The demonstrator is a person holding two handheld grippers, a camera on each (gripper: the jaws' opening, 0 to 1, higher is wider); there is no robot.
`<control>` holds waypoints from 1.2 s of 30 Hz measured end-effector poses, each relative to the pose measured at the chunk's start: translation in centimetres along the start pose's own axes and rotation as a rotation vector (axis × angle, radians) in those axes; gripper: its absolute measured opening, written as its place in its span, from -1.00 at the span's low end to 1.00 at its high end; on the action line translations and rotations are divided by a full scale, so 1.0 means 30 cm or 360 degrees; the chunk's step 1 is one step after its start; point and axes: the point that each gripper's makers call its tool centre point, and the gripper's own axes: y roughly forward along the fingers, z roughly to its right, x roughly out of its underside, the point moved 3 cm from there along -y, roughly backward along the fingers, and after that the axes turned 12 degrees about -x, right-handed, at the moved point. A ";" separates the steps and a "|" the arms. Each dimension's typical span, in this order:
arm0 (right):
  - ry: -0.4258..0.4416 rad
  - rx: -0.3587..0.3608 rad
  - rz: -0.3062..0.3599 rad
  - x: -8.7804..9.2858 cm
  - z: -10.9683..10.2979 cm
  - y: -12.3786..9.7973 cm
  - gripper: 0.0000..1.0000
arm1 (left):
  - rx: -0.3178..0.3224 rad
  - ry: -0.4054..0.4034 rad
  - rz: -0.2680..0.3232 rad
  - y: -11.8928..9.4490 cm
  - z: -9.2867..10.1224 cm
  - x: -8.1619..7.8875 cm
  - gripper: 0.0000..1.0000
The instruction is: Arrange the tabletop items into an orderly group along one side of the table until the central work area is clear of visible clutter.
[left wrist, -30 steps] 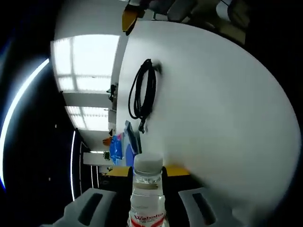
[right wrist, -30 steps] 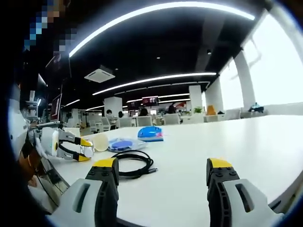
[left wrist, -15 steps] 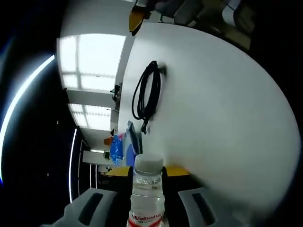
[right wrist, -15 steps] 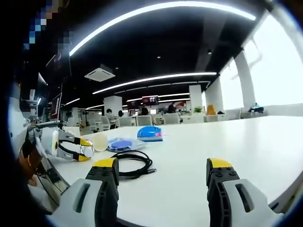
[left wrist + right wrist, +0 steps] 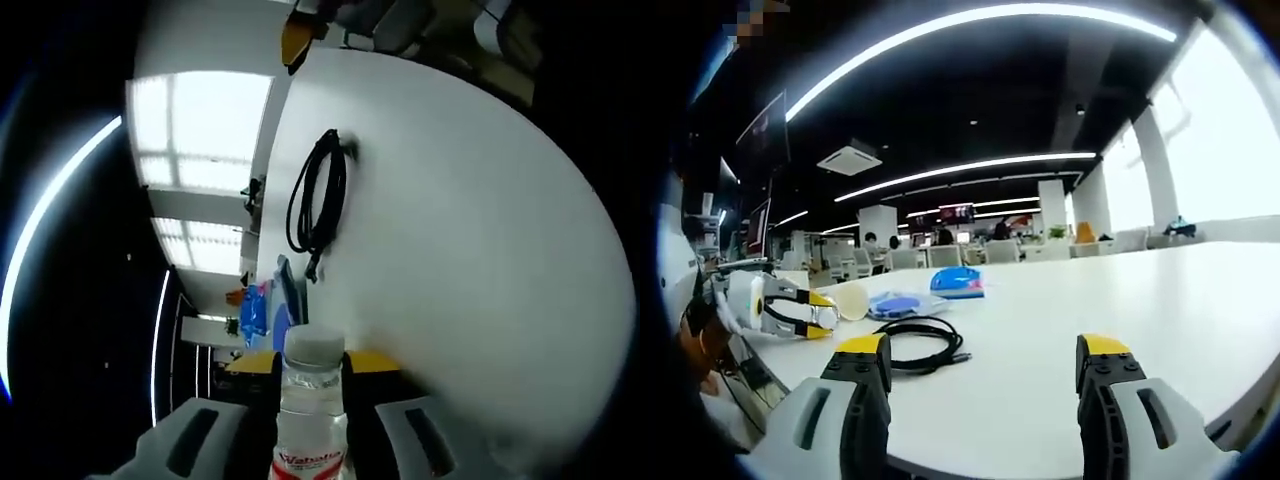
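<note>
A clear water bottle [image 5: 312,405] with a white cap and a red-lettered label lies along my left gripper [image 5: 314,364], which is shut on it. Beyond it a coiled black cable [image 5: 320,190] lies on the white table [image 5: 470,230], with blue items [image 5: 262,310] past the coil. My right gripper [image 5: 985,350] stands open just above the table [image 5: 1140,300], nothing between its yellow-tipped fingers. The cable [image 5: 925,345] lies just ahead of its left finger. Behind the cable sit a flat blue item [image 5: 898,305] and a blue rounded item [image 5: 958,281]. The left gripper [image 5: 790,312] shows at the left, the bottle's pale end [image 5: 852,300] sticking out.
The right gripper's yellow tip [image 5: 297,38] shows at the table's edge in the left gripper view. The table's near edge runs just under the right jaws. Bright windows [image 5: 1230,150] stand to the right, and office desks with chairs [image 5: 970,252] lie far behind.
The left gripper view has shifted slightly, so that camera moved a little with the bottle still held. Nothing has changed in the right gripper view.
</note>
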 end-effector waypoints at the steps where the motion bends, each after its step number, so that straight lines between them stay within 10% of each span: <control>1: -0.0003 0.0002 0.0005 -0.003 0.001 -0.003 0.45 | -0.0012 -0.0017 -0.0001 -0.003 -0.009 0.001 -0.56; 36: -0.0196 -0.0095 -0.0036 -0.027 -0.049 0.021 0.45 | -0.0236 -0.0556 -0.0051 -0.035 -0.212 0.087 -0.58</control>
